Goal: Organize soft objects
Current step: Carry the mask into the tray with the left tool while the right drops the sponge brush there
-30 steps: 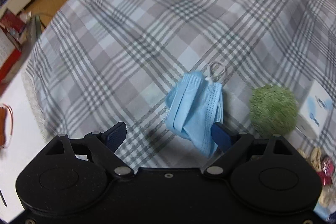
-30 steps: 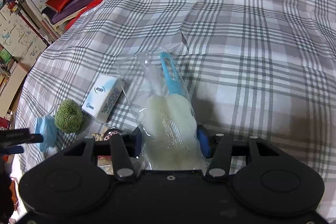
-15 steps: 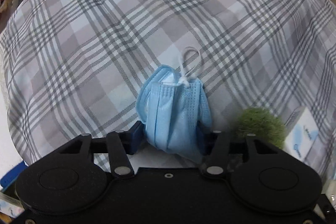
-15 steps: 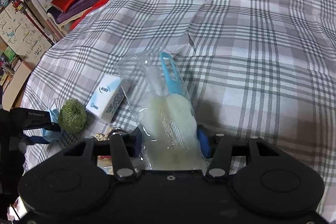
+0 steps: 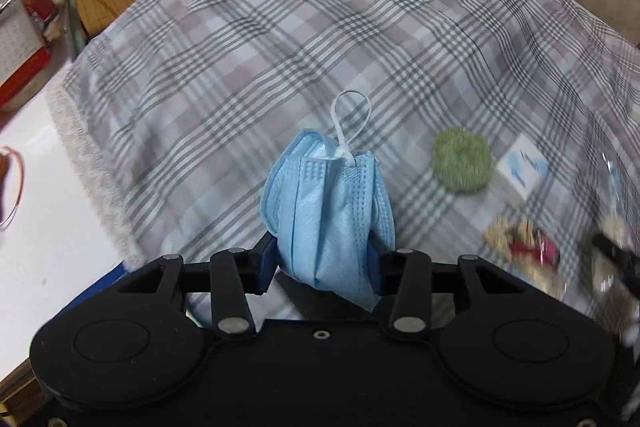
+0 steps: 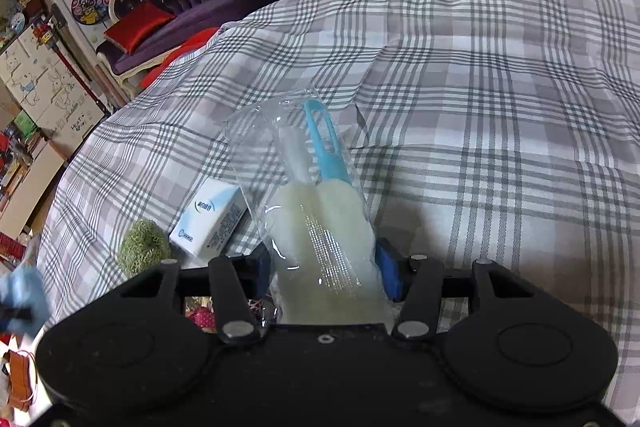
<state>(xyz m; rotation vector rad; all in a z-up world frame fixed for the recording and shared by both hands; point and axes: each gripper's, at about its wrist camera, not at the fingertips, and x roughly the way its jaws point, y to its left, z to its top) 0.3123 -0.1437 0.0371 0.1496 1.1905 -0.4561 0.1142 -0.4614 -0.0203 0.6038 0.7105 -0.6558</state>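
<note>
My left gripper (image 5: 322, 261) is shut on a folded blue face mask (image 5: 328, 211) with a white ear loop, held above the plaid bedspread (image 5: 280, 47). My right gripper (image 6: 324, 273) is shut on a clear plastic bag holding a sponge brush (image 6: 320, 211) with a blue handle, lifted over the bedspread (image 6: 500, 107). A green fuzzy ball (image 5: 462, 159) lies on the bed to the right of the mask; it also shows in the right wrist view (image 6: 142, 247). The mask appears blurred at the left edge of the right wrist view (image 6: 22, 293).
A white and blue tissue pack (image 6: 210, 223) lies beside the ball, also in the left wrist view (image 5: 522, 171). Small red and beige items (image 5: 520, 247) lie near the bed's front. A white surface (image 5: 36, 207) borders the bed's left edge. A purple sofa (image 6: 180, 23) stands beyond.
My left gripper closed on the mask and lifted it off the bed, pulling back. My right gripper rose slightly with the bagged brush still in its grip.
</note>
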